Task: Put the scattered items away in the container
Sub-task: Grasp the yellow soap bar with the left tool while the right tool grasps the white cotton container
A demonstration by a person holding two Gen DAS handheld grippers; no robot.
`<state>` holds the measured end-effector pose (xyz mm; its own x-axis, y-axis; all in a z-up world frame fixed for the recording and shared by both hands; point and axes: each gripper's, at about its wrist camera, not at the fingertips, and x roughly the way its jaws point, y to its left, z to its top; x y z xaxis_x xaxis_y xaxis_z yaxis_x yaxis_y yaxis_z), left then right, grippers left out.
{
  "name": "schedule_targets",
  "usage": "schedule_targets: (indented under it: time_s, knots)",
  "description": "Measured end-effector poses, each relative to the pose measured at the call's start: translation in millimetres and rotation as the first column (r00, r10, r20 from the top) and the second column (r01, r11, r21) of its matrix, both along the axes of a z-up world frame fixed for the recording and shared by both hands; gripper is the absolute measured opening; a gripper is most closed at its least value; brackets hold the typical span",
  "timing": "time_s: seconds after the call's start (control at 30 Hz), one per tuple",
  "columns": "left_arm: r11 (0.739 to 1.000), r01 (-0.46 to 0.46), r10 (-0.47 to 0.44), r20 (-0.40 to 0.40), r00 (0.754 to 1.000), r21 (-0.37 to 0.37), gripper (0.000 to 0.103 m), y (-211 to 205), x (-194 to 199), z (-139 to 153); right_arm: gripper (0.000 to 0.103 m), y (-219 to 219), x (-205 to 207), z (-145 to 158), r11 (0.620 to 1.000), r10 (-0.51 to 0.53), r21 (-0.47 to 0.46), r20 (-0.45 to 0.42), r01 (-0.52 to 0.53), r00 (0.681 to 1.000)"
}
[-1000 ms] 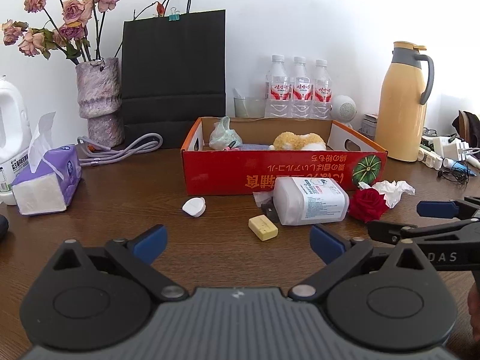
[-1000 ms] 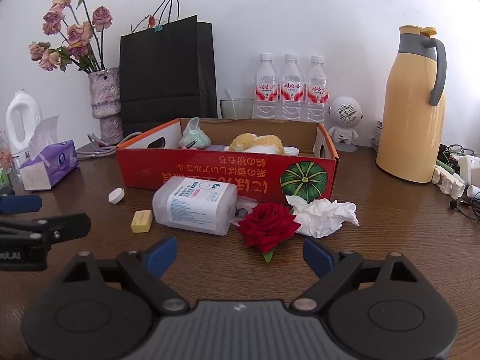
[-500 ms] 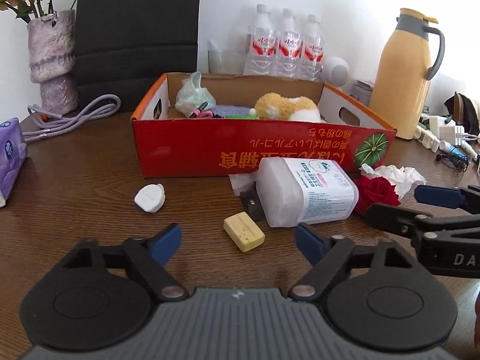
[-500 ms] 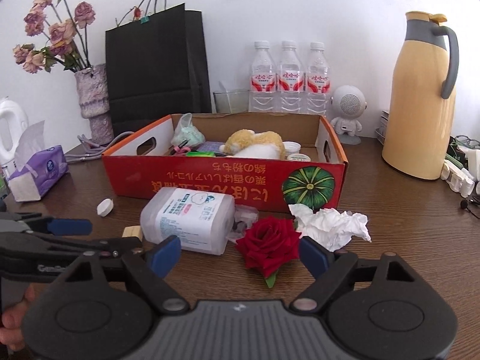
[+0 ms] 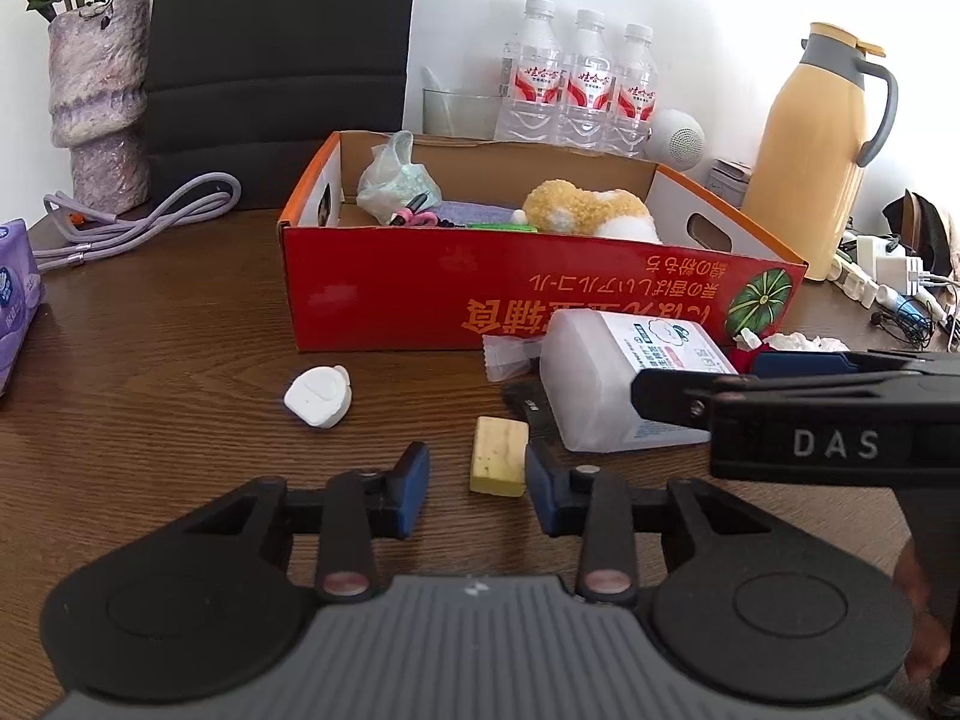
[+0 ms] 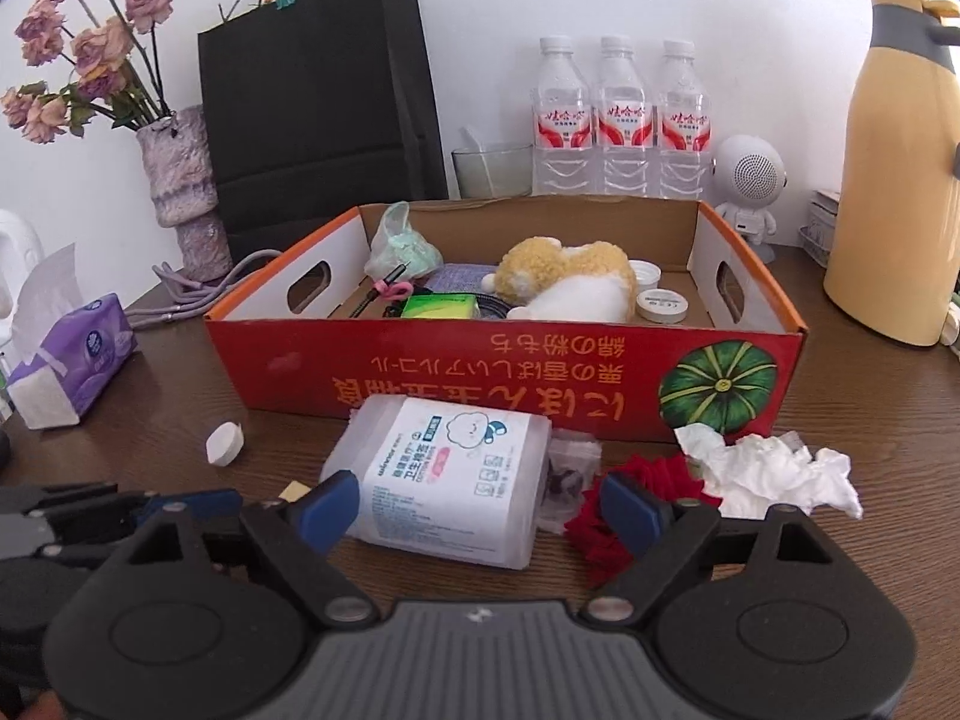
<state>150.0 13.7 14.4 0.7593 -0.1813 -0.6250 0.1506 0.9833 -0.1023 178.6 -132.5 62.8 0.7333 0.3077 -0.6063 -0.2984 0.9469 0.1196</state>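
Brown wood-grain table against a white wall, clutter along the far edge. Left to right in the left wrist view: white pebble-shaped piece lying loose near the red cardboard box; yellow block just right of it, near side of the box. Left gripper low at the block, jaws apart, right pad touching or nearly touching the block's right edge, left pad clear of it. Block looks small, light and rigid; judged best taken across its two long flat sides, squared up so it does not twist out.

Right of the block: cotton swab tub on its side, near the box front. Right gripper straddles it, jaws wide apart, not yet clamped. Tub is smooth plastic, likely light but slippery; grip mid-body. Further right: red rose, soft, crushable, then crumpled tissue. Box already holds a plush toy
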Motion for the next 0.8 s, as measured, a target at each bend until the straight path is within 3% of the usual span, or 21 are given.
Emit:
schedule_targets:
  time_s: [0.3,0.37,0.5,0.67,0.73,0.8]
  knots:
    - [0.998,0.056,-0.057,0.032,0.998,0.028,0.037,-3,1,-8,0.098,23,11,4,0.998,0.041,0.042,-0.057,-0.038,0.998]
    - [0.996,0.065,-0.067,0.040,0.997,0.054,0.021,-9,4,-9,0.097,27,13,2,0.999,0.034,0.027,-0.065,-0.033,0.997]
    - [0.997,0.065,-0.067,0.037,0.997,0.046,0.021,-6,-1,-8,0.092,21,12,-3,0.998,0.041,0.049,-0.089,-0.036,0.995]
    - [0.999,0.020,-0.023,0.044,0.999,0.049,0.021,6,-12,-4,0.076,7,-2,-5,0.999,0.008,-0.044,-0.113,-0.013,0.994]
    - [1.000,0.011,-0.012,0.048,0.999,0.023,0.021,13,-16,-2,0.077,-2,-12,-3,0.997,-0.025,-0.074,-0.096,0.018,0.995]
    - [1.000,-0.009,0.008,0.048,0.999,0.006,0.021,17,-16,-1,0.083,-10,-16,1,0.998,-0.048,-0.040,-0.087,0.045,0.995]
